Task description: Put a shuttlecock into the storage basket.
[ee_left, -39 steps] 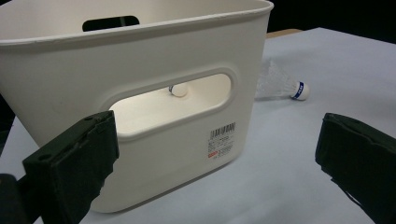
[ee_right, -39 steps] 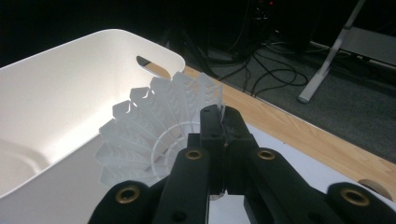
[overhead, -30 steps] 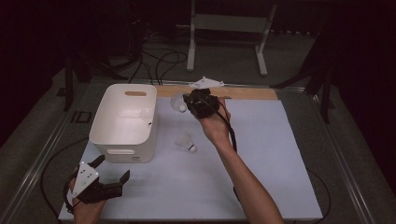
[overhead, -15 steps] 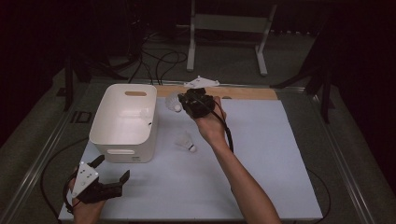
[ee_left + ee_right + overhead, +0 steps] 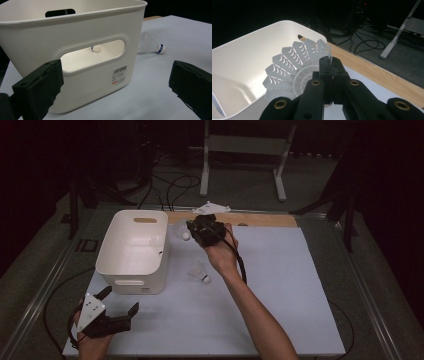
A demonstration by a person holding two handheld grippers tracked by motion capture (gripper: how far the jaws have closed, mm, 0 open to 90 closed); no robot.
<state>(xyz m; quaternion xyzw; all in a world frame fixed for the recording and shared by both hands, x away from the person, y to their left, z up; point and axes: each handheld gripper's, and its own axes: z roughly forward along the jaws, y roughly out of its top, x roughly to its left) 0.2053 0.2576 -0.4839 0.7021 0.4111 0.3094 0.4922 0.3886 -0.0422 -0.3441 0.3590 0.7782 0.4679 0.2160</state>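
I have my right gripper (image 5: 192, 227) pinched tight on the skirt edge of a white shuttlecock (image 5: 294, 72), the jaws pressed together on the thin plastic feathers, and I am carrying it at the right rim of the white bin (image 5: 111, 251), near its far corner. In the right gripper view the skirt fans out to the left of my jaws with the bin's open inside beyond it. I judge this to be the carry step, with the drop next: I need to bring the shuttlecock a little further over the opening before I let my jaws part, so it falls inside and not on the rim. One shuttlecock (image 5: 96, 48) already lies in the bin; another (image 5: 199, 271) waits on the white mat (image 5: 300, 285) just beside the bin. My left gripper (image 5: 117, 312) rests low at the near corner, jaws spread wide and holding nothing.
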